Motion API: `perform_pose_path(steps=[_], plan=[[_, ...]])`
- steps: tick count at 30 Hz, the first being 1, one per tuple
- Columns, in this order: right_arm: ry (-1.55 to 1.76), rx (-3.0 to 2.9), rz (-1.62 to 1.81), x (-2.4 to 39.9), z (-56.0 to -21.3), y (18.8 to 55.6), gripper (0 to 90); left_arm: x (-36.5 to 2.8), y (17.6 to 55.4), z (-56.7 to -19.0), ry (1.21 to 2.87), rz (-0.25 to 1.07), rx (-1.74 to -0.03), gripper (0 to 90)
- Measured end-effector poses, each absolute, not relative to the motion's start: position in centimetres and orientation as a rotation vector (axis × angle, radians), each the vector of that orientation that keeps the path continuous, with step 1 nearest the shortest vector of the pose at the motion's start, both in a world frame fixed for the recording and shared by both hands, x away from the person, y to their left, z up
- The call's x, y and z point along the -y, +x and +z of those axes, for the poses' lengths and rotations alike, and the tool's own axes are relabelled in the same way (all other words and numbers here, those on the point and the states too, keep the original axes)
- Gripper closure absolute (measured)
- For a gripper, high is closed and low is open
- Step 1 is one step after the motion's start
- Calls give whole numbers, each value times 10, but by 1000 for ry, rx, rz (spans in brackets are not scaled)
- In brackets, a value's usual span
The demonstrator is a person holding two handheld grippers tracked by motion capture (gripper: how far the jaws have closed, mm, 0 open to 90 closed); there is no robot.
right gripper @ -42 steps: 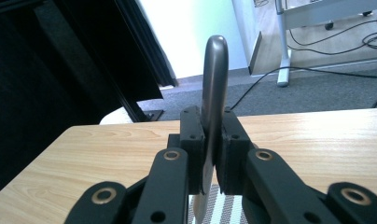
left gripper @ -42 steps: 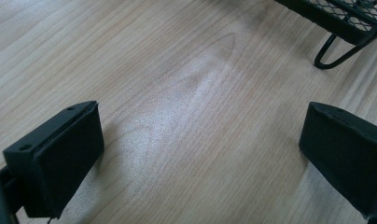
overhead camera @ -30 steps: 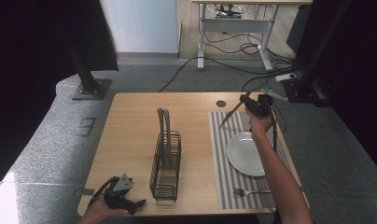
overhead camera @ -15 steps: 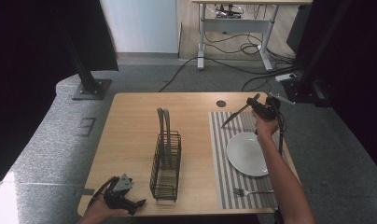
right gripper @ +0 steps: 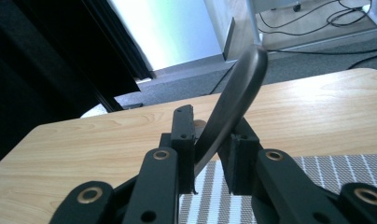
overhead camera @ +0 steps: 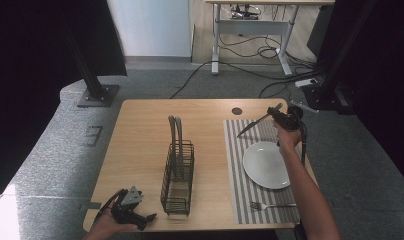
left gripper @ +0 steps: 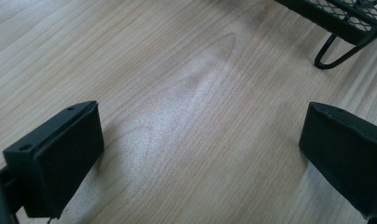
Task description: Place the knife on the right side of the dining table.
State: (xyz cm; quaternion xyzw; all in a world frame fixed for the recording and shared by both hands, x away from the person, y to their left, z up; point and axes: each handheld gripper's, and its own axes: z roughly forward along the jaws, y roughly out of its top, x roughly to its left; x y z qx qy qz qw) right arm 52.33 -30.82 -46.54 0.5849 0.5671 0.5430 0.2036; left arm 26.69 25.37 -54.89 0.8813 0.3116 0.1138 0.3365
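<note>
My right gripper [overhead camera: 281, 118] hovers over the far right of the table, above the striped placemat [overhead camera: 238, 176]. A knife [overhead camera: 252, 127] is between its jaws, blade slanting down and left over the mat. In the right gripper view the dark handle [right gripper: 238, 88] leans crosswise between the pads of my right gripper [right gripper: 209, 130], touching both. The jaws have just been opening a little, with the knife still between them. My left gripper [overhead camera: 148, 218] rests open on the front left corner. Only bare wood lies between the two pads of my left gripper [left gripper: 200, 154].
A black wire cutlery basket [overhead camera: 177, 175] stands mid-table; its foot [left gripper: 338, 49] is just beyond the left jaws. On the placemat sit a white plate [overhead camera: 266, 164] and, nearer the front edge, a fork [overhead camera: 270, 205]. A small dark round spot [overhead camera: 237, 111] sits near the wooden table's far edge.
My right hand has carried the knife a little to the right and slightly lower over the placemat. The left gripper has stayed where it was.
</note>
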Motion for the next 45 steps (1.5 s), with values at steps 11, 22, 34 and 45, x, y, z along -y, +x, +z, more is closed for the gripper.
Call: perform_pose_path(steps=[11, 22, 34, 45], plan=[[1667, -1585, 1466, 322, -476, 523, 716, -254, 267, -549, 2298, 297, -813, 0], [1705, -1619, 1422, 331, -482, 524, 678, -254, 267, -549, 2298, 297, -812, 0], [1789, -1605, 1412, 342, -501, 526, 631, -254, 267, -549, 2297, 297, -813, 0], [1833, -1622, 1369, 346, -509, 525, 583, -254, 267, -549, 2297, 297, -813, 0]])
